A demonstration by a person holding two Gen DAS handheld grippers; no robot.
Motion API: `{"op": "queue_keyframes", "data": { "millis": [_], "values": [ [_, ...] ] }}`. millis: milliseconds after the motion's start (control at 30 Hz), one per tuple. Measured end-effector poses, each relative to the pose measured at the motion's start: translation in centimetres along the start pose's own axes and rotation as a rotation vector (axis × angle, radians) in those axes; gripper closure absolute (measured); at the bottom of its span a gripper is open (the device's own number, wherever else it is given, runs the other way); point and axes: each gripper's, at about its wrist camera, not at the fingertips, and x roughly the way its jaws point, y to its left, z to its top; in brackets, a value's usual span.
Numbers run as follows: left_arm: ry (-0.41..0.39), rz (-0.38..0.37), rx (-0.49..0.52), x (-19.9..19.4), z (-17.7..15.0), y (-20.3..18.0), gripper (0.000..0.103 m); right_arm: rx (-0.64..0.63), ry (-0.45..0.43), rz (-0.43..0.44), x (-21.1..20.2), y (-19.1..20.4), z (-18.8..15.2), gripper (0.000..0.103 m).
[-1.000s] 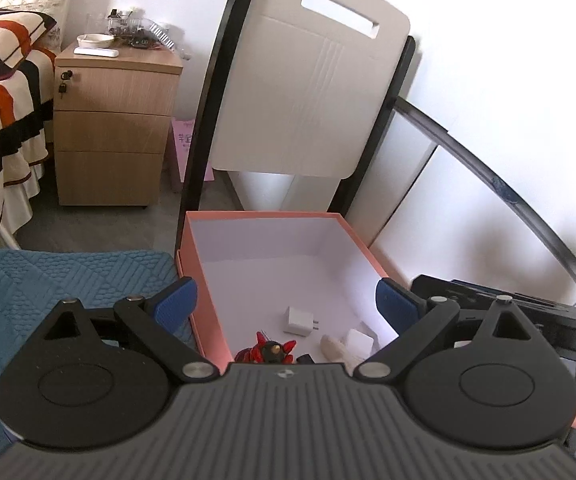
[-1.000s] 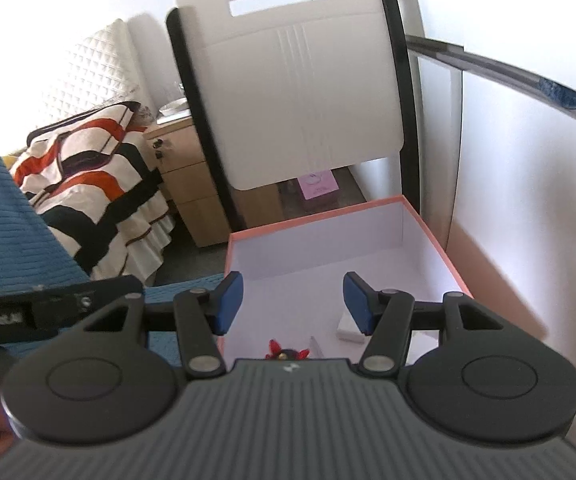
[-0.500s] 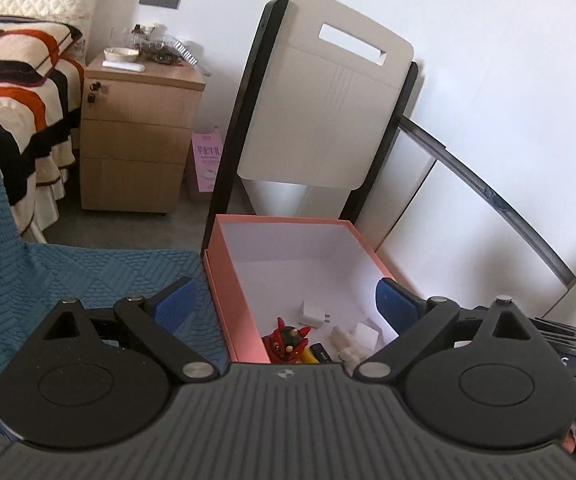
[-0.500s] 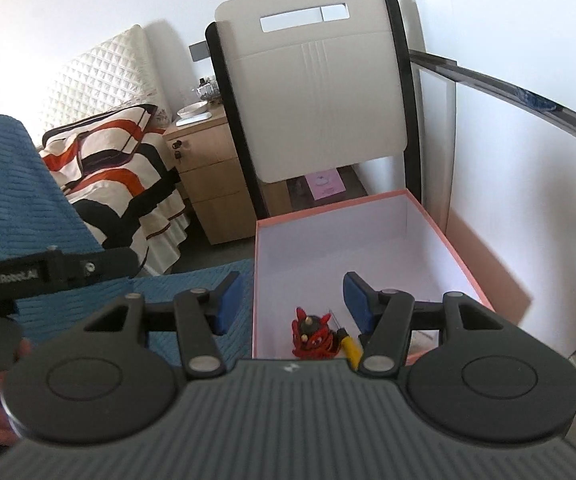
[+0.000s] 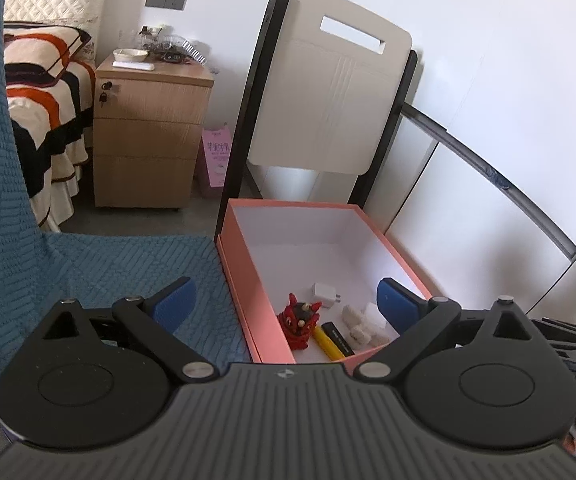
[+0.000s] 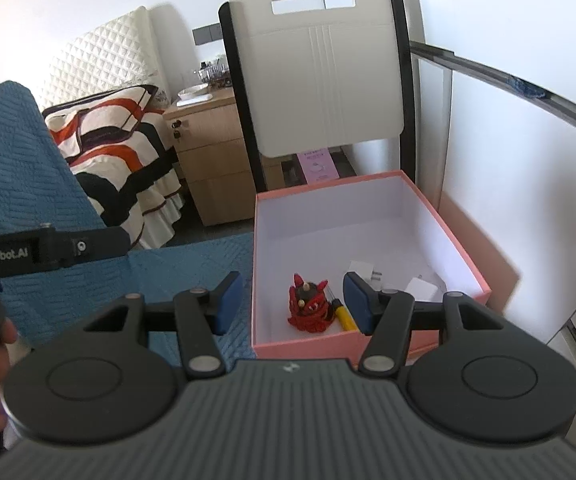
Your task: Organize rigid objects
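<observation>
left wrist view: the left tongs [image 5: 284,304] gape, released, above the pink box [image 5: 244,280] holding a red figure [image 5: 299,326] and yellow tube [image 5: 327,344]. right wrist view: the right tongs [image 6: 292,300] are released too, the red figure [image 6: 307,306] between their tips in the box [image 6: 463,248].

Both wrist views look down from close above, sharing the pink box [image 5: 244,300] [image 6: 463,256] and chair [image 5: 335,104] [image 6: 319,64].
</observation>
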Motion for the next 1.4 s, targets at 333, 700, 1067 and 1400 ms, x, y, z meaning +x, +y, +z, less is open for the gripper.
{"op": "queue_keyframes", "data": {
  "millis": [333,700,1067,1400],
  "values": [
    [0.012,0.01,0.0,-0.1,-1.4,-0.3,0.002,0.02,-0.004,-0.019,-0.9,-0.8,-1.0,0.0],
    [-0.003,0.007,0.004,-0.5,-1.3,-0.7,0.0,0.026,0.02,-0.029,-0.4,-0.7,-1.5,0.0],
    [0.02,0.024,-0.011,0.0,-1.5,-0.4,0.0,0.035,0.034,-0.028,-0.2,-0.8,-1.5,0.0],
    [0.039,0.037,-0.01,0.6,-1.7,-0.6,0.0,0.035,0.045,-0.026,0.0,-1.0,-1.5,0.0]
  ]
}}
